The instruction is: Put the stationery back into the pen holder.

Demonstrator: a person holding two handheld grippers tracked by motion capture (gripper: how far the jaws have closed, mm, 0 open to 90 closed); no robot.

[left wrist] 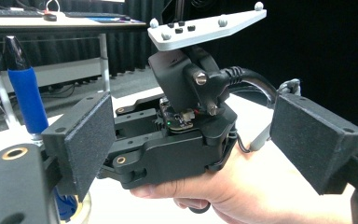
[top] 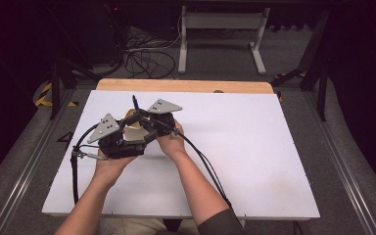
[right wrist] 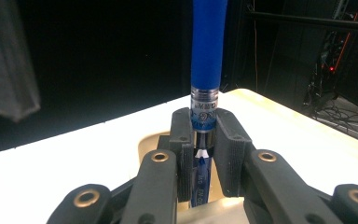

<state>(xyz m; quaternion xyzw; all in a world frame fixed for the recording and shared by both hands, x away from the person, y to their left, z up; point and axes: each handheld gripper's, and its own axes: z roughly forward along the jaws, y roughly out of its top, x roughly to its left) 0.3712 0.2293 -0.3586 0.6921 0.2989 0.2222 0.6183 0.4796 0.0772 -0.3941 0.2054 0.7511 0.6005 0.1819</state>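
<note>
Here, I start from the left side of the high view. My left gripper point(top: 127, 128) is held low over the white table point(top: 254, 161), and its grey plate is tilted toward the left edge. In the left gripper view its two black pads point(left wrist: 86, 140) stand wide apart with nothing pressed between them. Through this gap I see my right hand point(left wrist: 256, 191) and the body of the other gripper. The blue pen point(left wrist: 25, 95) stands just outside the left pad, beside it and not between the pads. I cannot tell if it touches the pad.

Going a little to the right in the high view, there is a pale cup point(top: 133, 122) on the table between the two grippers, and the pen rises out of it, with its dark tip up. My right gripper point(top: 144, 120) reaches in from the right side toward this cup.

In the right gripper view the two pads point(right wrist: 182, 149) are pressed on the pen from both sides. They pinch it at the clear part with the print, just under the thick blue grip. The pen is upright there. Its upper part goes above the fingers, and its lower part goes down between them into the pale cup.
</note>
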